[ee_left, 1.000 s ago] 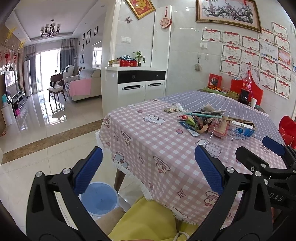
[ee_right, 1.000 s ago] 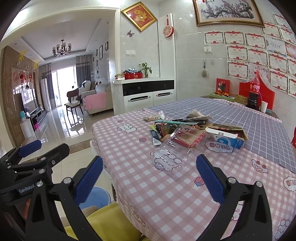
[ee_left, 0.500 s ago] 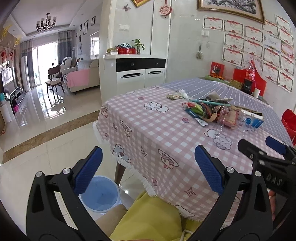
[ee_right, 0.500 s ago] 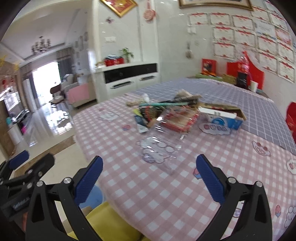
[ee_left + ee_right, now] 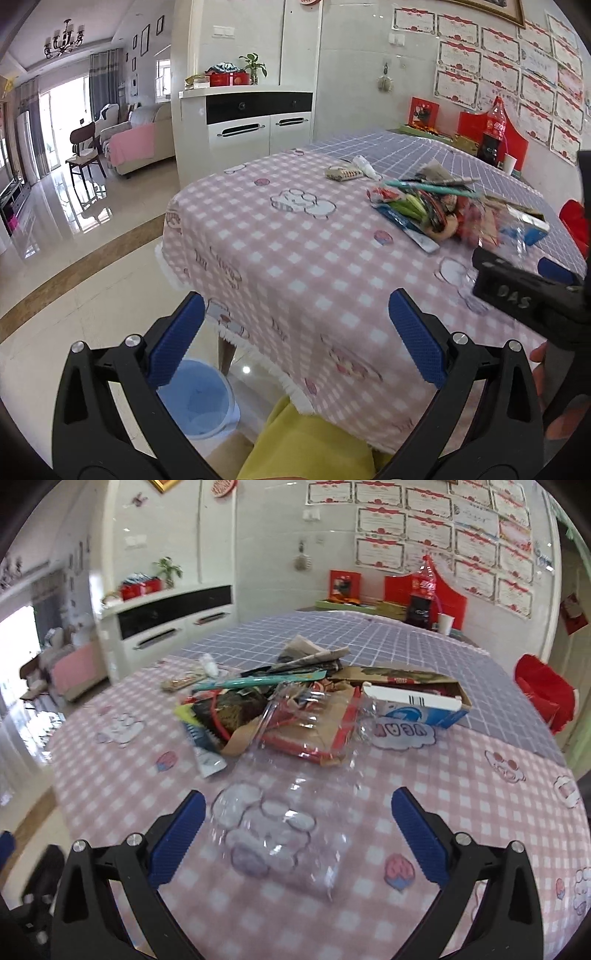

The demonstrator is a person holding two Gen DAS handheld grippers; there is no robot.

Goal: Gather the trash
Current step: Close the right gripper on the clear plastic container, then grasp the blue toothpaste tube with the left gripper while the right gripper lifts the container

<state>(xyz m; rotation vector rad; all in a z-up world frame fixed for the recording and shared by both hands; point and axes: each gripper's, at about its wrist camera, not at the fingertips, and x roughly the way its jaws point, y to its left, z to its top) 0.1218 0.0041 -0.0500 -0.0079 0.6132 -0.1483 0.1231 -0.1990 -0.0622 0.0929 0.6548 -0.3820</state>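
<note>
The right claw [image 5: 295, 830] is hanging wide open over a clear plastic tray [image 5: 280, 827] that is lying on the pink tabletop [image 5: 461, 775]. The tray is see-through, so its edges are hard to make out. Behind it, a trash pile [image 5: 295, 709] is sitting beside a blue box [image 5: 421, 709]. The left claw [image 5: 295, 332] is open too, holding nothing, above a blue bucket [image 5: 199, 402] partly hidden under the tabletop edge.

Table [image 5: 461, 794] covered by pink checked cloth [image 5: 295, 258] on the near part, grey grid cloth [image 5: 388, 642] beyond. A trash pile [image 5: 295, 709] (wrappers, cardboard, blue-white carton) lies mid-table; clear plastic container [image 5: 280, 830] nearest; cola bottle [image 5: 423, 590] at the far edge.
</note>
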